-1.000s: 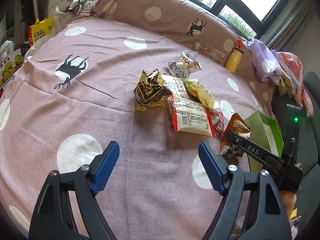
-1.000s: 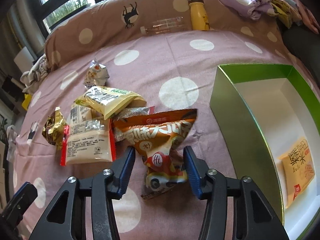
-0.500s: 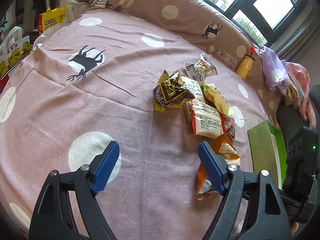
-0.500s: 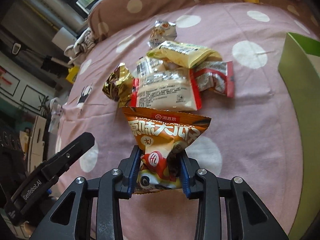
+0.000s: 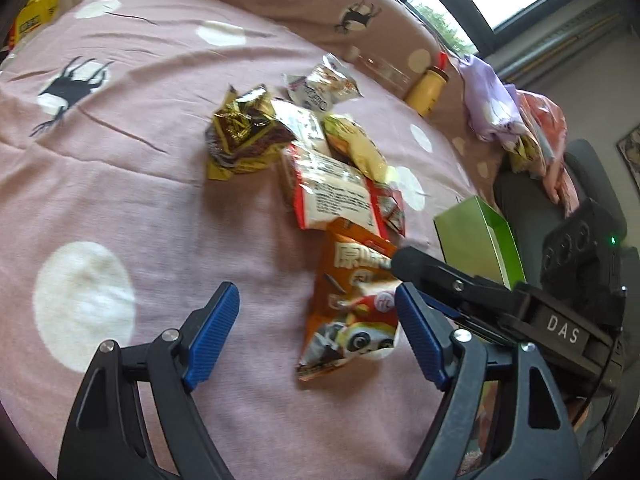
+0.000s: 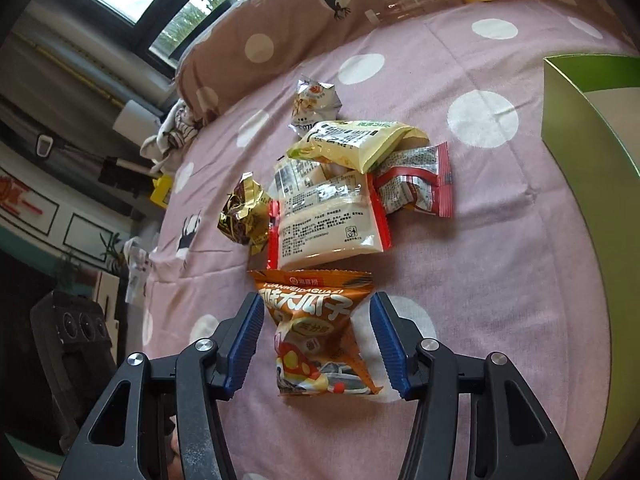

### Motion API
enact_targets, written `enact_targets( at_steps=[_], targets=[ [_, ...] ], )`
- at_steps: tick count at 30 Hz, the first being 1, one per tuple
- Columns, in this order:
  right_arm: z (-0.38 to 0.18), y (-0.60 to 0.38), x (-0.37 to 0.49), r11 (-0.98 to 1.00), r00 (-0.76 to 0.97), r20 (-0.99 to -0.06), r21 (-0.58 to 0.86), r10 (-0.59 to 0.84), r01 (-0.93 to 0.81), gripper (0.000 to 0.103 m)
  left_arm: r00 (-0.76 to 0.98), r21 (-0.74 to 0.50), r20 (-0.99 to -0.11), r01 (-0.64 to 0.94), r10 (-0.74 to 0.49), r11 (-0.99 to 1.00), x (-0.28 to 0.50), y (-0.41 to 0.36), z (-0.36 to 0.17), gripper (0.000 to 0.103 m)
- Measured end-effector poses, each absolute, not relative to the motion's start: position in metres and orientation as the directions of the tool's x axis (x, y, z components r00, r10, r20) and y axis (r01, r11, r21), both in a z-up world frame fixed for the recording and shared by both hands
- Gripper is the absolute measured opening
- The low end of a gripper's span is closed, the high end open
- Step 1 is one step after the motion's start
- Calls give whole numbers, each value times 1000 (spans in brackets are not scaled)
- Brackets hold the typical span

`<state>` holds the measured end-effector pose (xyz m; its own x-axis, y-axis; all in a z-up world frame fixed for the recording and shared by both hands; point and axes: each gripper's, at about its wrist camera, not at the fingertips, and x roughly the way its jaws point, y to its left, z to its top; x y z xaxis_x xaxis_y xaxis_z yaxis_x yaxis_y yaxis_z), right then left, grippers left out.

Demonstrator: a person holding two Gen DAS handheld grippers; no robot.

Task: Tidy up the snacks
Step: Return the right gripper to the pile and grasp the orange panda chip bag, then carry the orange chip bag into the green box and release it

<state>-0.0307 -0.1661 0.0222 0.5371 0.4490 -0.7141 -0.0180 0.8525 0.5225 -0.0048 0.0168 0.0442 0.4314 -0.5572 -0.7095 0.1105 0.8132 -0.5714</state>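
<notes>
An orange seed packet (image 6: 316, 332) lies on the pink spotted bedspread (image 6: 500, 260), in front of the snack pile. My right gripper (image 6: 318, 344) straddles it; its jaws are opening and neither pad touches the packet. In the left wrist view the same orange packet (image 5: 352, 300) lies just inside the right finger of my open left gripper (image 5: 316, 332), untouched. The pile holds a white red-edged packet (image 6: 328, 220), a yellow-green packet (image 6: 356, 140), a red-silver packet (image 6: 416, 184), a gold foil packet (image 6: 244, 216) and a small white packet (image 6: 316, 100). A green box (image 6: 580, 120) stands at the right.
A brown spotted pillow (image 5: 304, 4) runs along the back with a yellow bottle (image 5: 428, 88) and a clear bottle (image 5: 380, 68) against it. Clothes (image 5: 492, 108) are heaped at the far right beside a dark chair (image 5: 588, 172).
My right gripper, shut on the orange packet, carried it away from the green box to the near side of the pile, then opened and let it go. The packet now lies before my left gripper.
</notes>
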Motion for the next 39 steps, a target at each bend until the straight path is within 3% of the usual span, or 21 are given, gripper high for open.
enact_targets(
  at_steps=[4,11,15,17,19,39],
  targets=[
    [18,-166,-25,841,517,-711,540,476,-32,56,355,-657,-664,142,-658,740,-1,9,32,79],
    [4,-162,-11,822,454,-723,568,521,-38,56,313,-657,-669,174,-674,733,6,-7,24,76],
    [-4,-159,-4,810,426,-722,585,545,-43,56,311,-661,-664,179,-680,728,9,-10,20,62],
    [-8,-160,-5,804,417,-722,594,552,-35,54,318,-655,-668,178,-673,734,9,-10,19,50],
    [-6,-157,-6,817,431,-727,574,535,-45,52,326,-660,-657,187,-680,727,8,-8,20,46],
    [70,-183,-71,820,664,-560,553,496,-146,49,521,-593,-483,396,-704,700,-36,-42,94,41]
  ],
)
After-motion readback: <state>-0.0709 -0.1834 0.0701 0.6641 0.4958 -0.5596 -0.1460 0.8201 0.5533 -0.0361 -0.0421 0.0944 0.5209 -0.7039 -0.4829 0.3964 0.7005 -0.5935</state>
